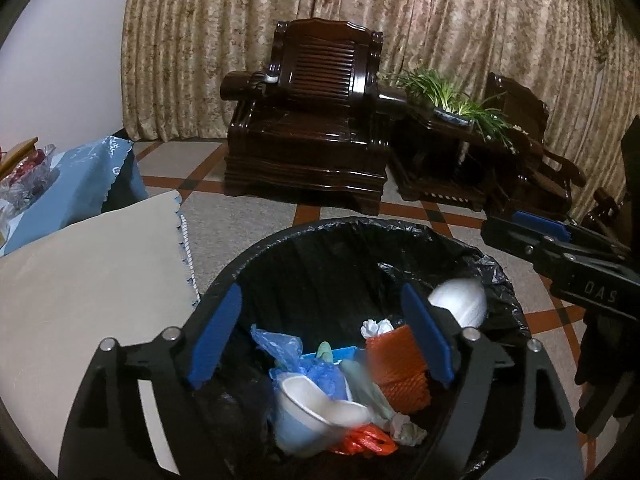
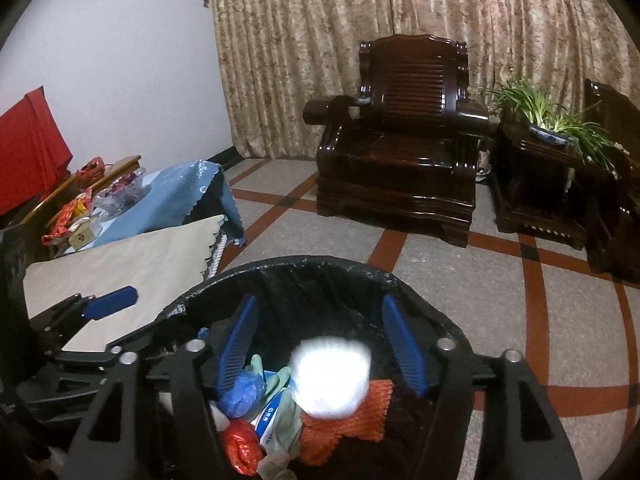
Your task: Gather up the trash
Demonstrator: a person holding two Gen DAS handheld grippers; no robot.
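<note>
Left hand-held gripper (image 1: 320,334): wide open over the bin (image 1: 304,236), nothing between its blue pads.
Right hand-held gripper (image 2: 326,346): wide open too, holding nothing.
White thing (image 2: 330,376): blurry, maybe a cup, in the air over the trash, free of both pads.
Bin: on the floor beside the counter (image 1: 80,288), black bag inside.
Trash: orange net (image 1: 396,368), blue bag (image 1: 304,360), white cup (image 1: 316,412).

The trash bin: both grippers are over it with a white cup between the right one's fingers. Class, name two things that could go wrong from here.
1. The blurred white cup is near the bin's right rim in the left view; it might bounce out onto the floor.
2. The open left gripper and right gripper hang close together and may collide when pulling away.
</note>
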